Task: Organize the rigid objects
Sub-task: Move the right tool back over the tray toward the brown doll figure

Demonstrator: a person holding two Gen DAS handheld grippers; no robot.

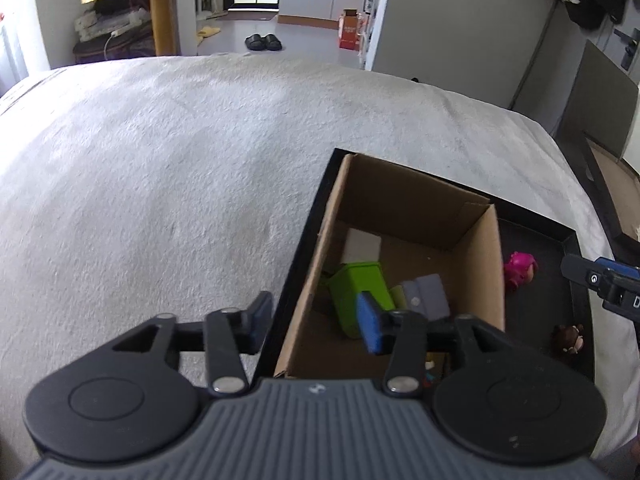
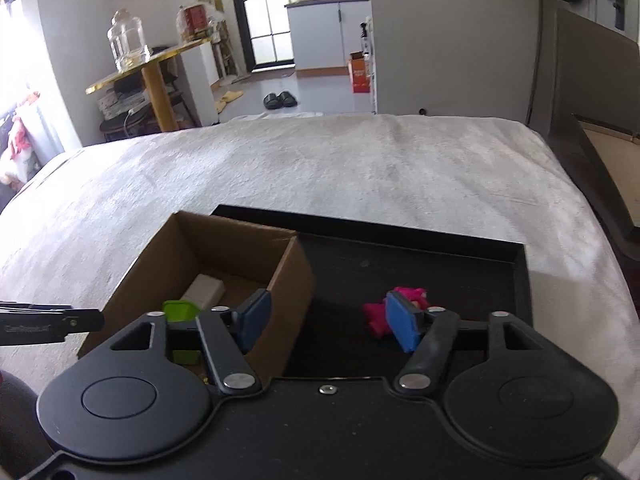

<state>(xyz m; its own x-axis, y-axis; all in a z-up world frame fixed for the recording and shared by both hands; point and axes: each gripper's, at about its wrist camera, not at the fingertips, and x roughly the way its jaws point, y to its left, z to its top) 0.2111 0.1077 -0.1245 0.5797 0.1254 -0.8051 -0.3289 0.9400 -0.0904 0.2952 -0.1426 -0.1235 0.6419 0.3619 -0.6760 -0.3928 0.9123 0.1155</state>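
Note:
A cardboard box point(image 1: 404, 196) point(image 2: 224, 240) stands in the left part of a black tray point(image 1: 532, 224) point(image 2: 400, 268) on a white bed cover. In the box lie a green bin-shaped piece point(image 1: 356, 292) point(image 2: 182, 310), a white block point(image 1: 362, 246) point(image 2: 204, 290) and a grey piece point(image 1: 428, 294). A pink toy point(image 1: 518, 270) point(image 2: 412, 294) and a brown toy point(image 1: 570, 338) sit on the tray floor right of the box. My left gripper point(image 1: 316, 320) is open above the box's left wall, holding nothing. My right gripper point(image 2: 328, 318) is open over the tray beside the pink toy, also holding nothing.
The white bed cover point(image 1: 160, 180) spreads wide to the left and beyond the tray. A dark flat frame point(image 1: 604, 192) leans off the bed's right edge. Past the bed stand a gold-topped side table with a glass jar point(image 2: 128, 40) and black slippers point(image 2: 280, 100) on the floor.

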